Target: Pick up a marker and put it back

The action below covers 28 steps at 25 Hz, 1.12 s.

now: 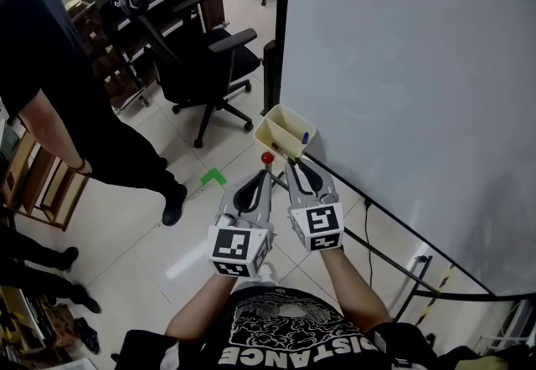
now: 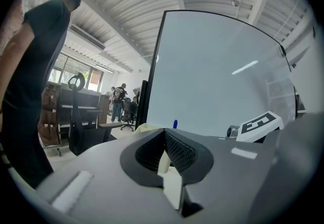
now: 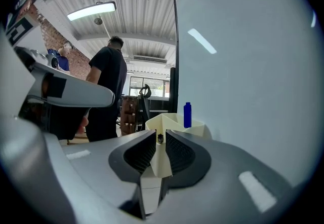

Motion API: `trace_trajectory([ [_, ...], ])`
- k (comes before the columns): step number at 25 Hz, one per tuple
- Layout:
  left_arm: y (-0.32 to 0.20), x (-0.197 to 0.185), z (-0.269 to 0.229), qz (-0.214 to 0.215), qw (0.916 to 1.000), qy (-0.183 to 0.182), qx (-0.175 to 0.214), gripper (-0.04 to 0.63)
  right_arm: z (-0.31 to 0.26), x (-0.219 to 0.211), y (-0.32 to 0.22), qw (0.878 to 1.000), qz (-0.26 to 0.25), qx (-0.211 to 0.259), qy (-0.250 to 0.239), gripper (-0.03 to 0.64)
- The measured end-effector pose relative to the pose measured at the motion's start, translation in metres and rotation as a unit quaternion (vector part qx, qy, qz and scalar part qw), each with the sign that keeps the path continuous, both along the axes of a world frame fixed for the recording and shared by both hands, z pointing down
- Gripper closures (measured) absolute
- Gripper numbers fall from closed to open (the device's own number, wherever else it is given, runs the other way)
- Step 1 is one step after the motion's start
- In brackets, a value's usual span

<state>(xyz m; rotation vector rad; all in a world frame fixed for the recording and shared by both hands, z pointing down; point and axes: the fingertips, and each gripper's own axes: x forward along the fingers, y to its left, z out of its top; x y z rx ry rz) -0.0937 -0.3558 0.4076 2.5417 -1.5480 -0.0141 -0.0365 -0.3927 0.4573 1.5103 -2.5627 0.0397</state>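
Right gripper [image 1: 292,164] pinches a dark marker's [image 3: 160,138] end at the cream tray's [image 1: 273,136] near edge. Left gripper [image 1: 266,172], just beside it, is closed and empty.

Both forearms reach forward side by side, holding the grippers roughly level and close together. The left gripper [image 1: 265,172] has its jaws closed, the tips meeting. The right gripper [image 1: 291,166] has its jaws nearly together, pinching the end of a dark marker [image 3: 160,138] at their tips.
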Motion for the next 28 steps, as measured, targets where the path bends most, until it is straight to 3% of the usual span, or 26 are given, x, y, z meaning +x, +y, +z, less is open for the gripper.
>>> trace_trajectory([
  [13,0.011,0.003,-0.003,0.021,0.9998,0.006,-0.001,0.590,-0.041,0.005,0.023,0.999,0.023,0.036,-0.019,0.581],
  [28,0.077,0.042,-0.021,0.006,0.9996,0.004,0.028,0.589,-0.080,0.033,0.109,0.997,0.000,0.067,-0.043,0.617],
])
